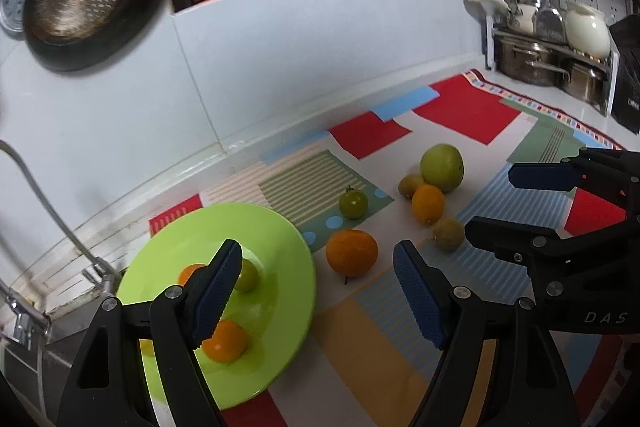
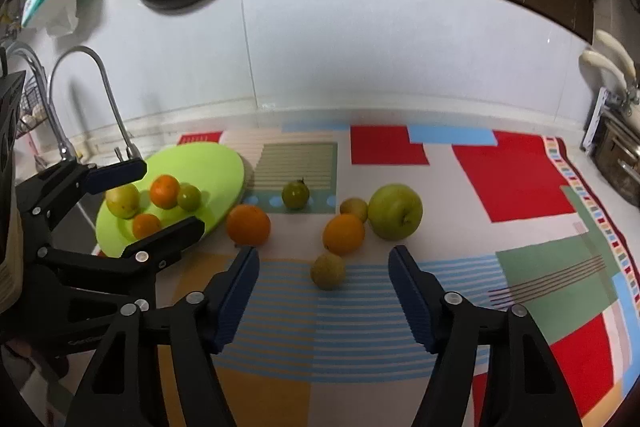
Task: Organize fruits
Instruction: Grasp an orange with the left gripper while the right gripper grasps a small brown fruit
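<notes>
Both tools (image 1: 318, 291) (image 2: 323, 287) released, empty; green apple (image 2: 395, 211) w/ stem dimple facing right-front.

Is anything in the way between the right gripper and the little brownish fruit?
Nothing visible. The open right gripper faces the little brownish fruit, with only bare mat between.

Green plate (image 2: 224, 163) is holding four small fruits; large orange (image 2: 248, 224) is lying just beside it; green apple (image 2: 395, 212), green tomato (image 2: 295, 195) are sitting on mat.
</notes>
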`<state>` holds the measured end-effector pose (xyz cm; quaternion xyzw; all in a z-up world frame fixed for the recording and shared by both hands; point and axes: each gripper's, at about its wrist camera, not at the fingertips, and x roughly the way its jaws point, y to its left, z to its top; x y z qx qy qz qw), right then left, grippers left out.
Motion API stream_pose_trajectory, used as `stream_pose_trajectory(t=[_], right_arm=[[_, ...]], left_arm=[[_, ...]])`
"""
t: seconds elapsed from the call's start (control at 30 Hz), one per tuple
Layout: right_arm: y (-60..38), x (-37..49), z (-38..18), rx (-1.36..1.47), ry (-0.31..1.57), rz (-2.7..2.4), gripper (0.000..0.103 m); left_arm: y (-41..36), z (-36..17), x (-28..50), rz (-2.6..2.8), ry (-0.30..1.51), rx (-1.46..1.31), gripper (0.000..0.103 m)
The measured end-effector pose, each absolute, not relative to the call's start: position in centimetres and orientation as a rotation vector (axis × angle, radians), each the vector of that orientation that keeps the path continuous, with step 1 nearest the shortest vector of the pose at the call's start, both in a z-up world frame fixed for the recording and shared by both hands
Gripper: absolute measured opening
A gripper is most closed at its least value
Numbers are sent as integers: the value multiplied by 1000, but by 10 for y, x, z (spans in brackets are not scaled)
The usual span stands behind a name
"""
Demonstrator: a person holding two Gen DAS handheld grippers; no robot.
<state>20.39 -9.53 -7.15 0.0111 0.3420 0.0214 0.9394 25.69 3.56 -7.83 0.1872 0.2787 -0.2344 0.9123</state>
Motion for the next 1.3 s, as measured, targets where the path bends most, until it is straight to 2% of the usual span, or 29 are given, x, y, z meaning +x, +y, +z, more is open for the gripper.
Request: stream_pose_trajectory(t=[0.23, 0.57, 0.7, 0.87, 0.93, 1.3], right_arm=[[-105, 220, -90, 55, 754, 48, 57], [-108, 237, -108, 101, 808, 86, 46], [-108, 242, -112, 105, 820, 99, 38], [-109, 245, -114, 114, 834, 107, 35], [-110, 245, -115, 117, 842, 110, 30], [-110, 239, -107, 112, 817, 112, 28]], left_arm=[[21, -97, 276, -527, 627, 412, 74], [9, -115, 295, -569, 698, 428, 58], [5, -121, 300, -582, 731, 425, 53], [1, -125, 304, -593, 757, 410, 45], [0, -129, 307, -573, 773, 421, 42], [11, -110, 294, -531, 741, 361, 41]])
